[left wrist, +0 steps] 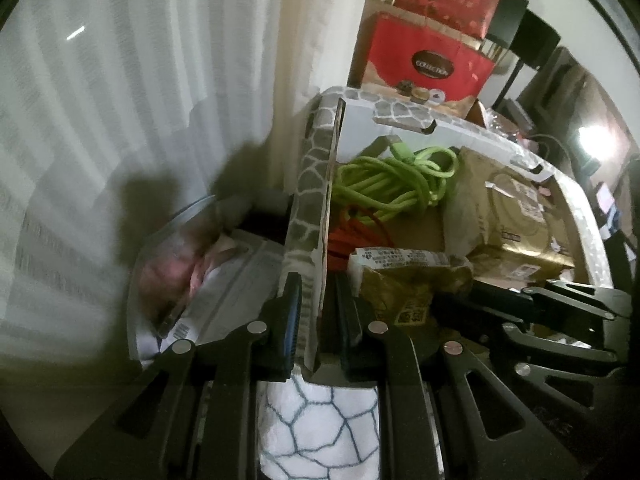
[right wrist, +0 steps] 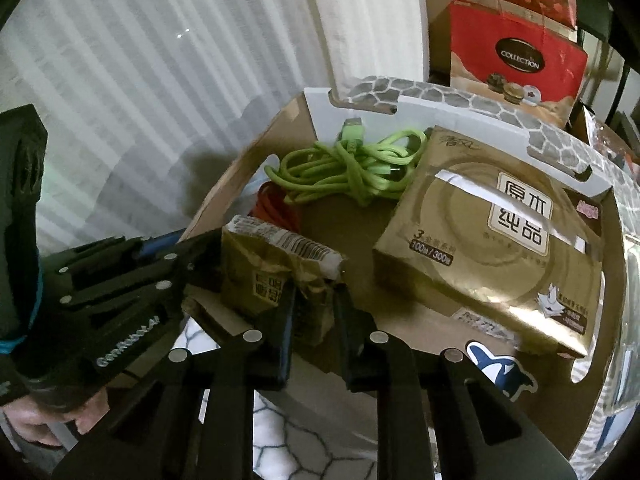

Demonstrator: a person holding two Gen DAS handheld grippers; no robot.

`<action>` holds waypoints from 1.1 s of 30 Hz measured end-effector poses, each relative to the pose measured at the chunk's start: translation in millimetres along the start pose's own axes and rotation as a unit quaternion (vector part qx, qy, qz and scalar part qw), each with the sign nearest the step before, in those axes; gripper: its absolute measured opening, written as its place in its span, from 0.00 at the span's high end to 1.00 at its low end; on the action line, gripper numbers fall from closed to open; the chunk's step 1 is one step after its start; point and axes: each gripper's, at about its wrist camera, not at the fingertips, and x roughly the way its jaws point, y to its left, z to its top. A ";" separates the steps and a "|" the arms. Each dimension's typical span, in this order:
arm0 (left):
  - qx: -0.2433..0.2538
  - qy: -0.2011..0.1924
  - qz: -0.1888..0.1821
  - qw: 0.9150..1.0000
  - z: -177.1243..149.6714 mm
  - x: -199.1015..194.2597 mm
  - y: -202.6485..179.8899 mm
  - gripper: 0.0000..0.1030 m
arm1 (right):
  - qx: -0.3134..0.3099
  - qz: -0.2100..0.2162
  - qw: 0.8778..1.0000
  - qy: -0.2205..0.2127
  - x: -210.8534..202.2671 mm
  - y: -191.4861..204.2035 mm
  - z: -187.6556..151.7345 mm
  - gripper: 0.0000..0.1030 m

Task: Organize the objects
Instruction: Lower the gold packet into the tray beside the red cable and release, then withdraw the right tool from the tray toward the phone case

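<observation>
My right gripper (right wrist: 312, 312) pinches crumpled gold packet (right wrist: 280, 264), long axis crosswise | left gripper (left wrist: 318, 320) straddles box wall (left wrist: 312, 184), contact unclear | green cable (right wrist: 344, 168), gold tissue pack (right wrist: 488, 236) beyond.

cable (right wrist: 352, 168) lime green | tissue pack (right wrist: 496, 240) gold | box (left wrist: 310, 184) grey (stone-patterned)

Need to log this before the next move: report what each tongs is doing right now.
Left tongs: straddling the stone-patterned cardboard box wall; grip cannot be told.
Right tongs: shut on the crumpled gold tissue pack.
</observation>
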 end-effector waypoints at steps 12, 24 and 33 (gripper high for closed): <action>0.007 0.008 0.017 1.000 -2.8 12.7 -5.0 0.87 | -0.023 0.016 0.999 0.018 -23.2 -7.0 -1.4 0.59; 0.004 0.011 0.007 1.000 -3.6 13.2 -2.2 0.88 | 0.028 -0.020 0.998 -0.046 -116.9 -82.7 -14.0 0.50; 0.001 0.010 0.010 1.000 -4.7 13.3 -4.8 0.88 | 0.113 -0.104 0.986 -0.060 -156.8 -178.4 -27.1 0.29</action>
